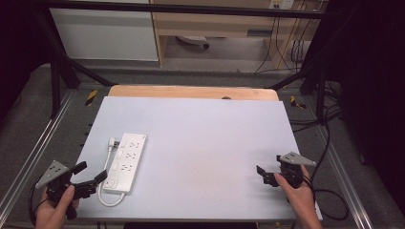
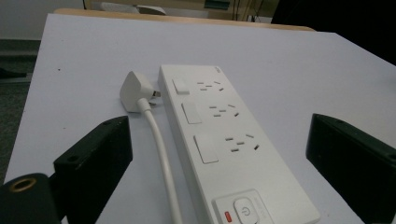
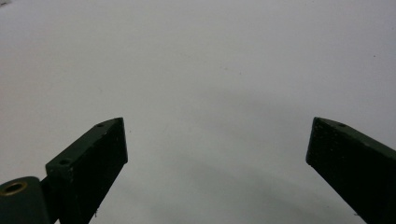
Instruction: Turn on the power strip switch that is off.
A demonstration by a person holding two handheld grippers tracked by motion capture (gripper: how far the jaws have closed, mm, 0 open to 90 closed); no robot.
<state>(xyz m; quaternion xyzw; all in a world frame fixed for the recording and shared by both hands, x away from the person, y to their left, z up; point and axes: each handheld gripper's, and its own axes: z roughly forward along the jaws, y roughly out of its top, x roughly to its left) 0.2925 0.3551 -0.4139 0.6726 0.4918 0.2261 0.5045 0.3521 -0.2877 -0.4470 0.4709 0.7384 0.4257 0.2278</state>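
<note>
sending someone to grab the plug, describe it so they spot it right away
Start at the pale table and go to its near left part, where a white power strip lies lengthwise. The plug is the small white wedge-shaped piece beside the strip's far end, on its left side. A white cable runs from it alongside the strip, unlike the flat sockets and switches.
</note>
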